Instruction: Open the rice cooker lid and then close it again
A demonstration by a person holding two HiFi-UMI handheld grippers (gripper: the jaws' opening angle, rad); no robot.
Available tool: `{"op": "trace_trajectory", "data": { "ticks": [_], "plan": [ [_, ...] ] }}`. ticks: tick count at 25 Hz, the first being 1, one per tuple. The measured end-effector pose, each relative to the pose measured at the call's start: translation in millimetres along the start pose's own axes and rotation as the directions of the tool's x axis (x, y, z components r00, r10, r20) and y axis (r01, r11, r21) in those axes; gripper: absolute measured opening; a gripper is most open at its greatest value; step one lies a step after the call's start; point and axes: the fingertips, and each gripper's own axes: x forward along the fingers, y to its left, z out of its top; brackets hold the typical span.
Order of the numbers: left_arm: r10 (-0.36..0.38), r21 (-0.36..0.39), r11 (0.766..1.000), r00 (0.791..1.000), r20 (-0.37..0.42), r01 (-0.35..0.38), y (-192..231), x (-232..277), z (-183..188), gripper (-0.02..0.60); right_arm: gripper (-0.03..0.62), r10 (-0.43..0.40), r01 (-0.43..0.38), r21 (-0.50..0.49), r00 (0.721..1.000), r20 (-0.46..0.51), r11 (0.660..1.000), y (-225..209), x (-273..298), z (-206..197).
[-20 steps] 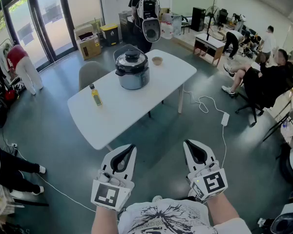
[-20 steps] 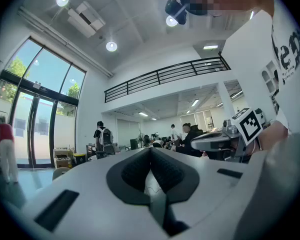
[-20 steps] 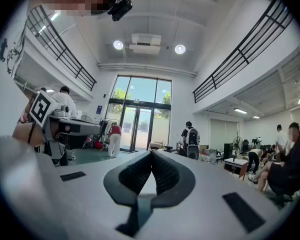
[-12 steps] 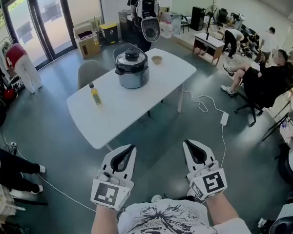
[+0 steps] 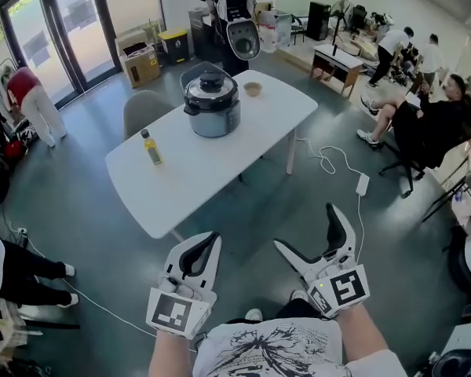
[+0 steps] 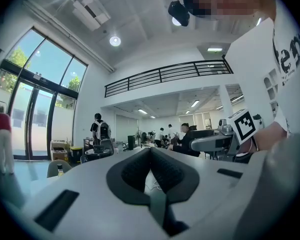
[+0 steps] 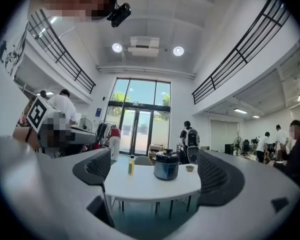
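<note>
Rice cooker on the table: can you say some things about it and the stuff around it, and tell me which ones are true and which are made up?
1. The rice cooker has its lid shut. True.
2. The right gripper is squeezed shut. False: its jaws stand wide apart with nothing between them.
3. A yellow bottle stands on the white table, apart from the cooker. True.
4. The left gripper is holding the small bowl. False: its jaws are together on nothing, and the bowl sits on the table beyond the cooker.
5. Both grippers are touching the cooker. False: they are well short of the table.
</note>
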Motion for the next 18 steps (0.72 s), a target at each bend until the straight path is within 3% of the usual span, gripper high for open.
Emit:
{"op": "trace_trajectory", "data": {
  "ticks": [7,13,18],
  "plan": [
    [0.034,-0.007,0.999,0.999,-0.024,-0.035,27.5,41.1,-13.9,0.012,0.548,0.016,-0.016,-0.001,0.999,-0.044,1.0,-37.5,52.3,-15.2],
    [0.131,0.004,0.991,0.99,-0.048,-0.131,63.5,113.4,-30.9,0.012,0.546,0.12,-0.119,0.008,0.991,-0.053,0.993,-93.3,129.0,-39.4],
    [0.217,0.022,0.976,0.973,-0.082,-0.216,98.1,204.5,-29.6,0.013,0.545,0.227,-0.227,0.016,0.971,-0.068,0.974,-164.1,211.8,-41.1]
  ]
}}
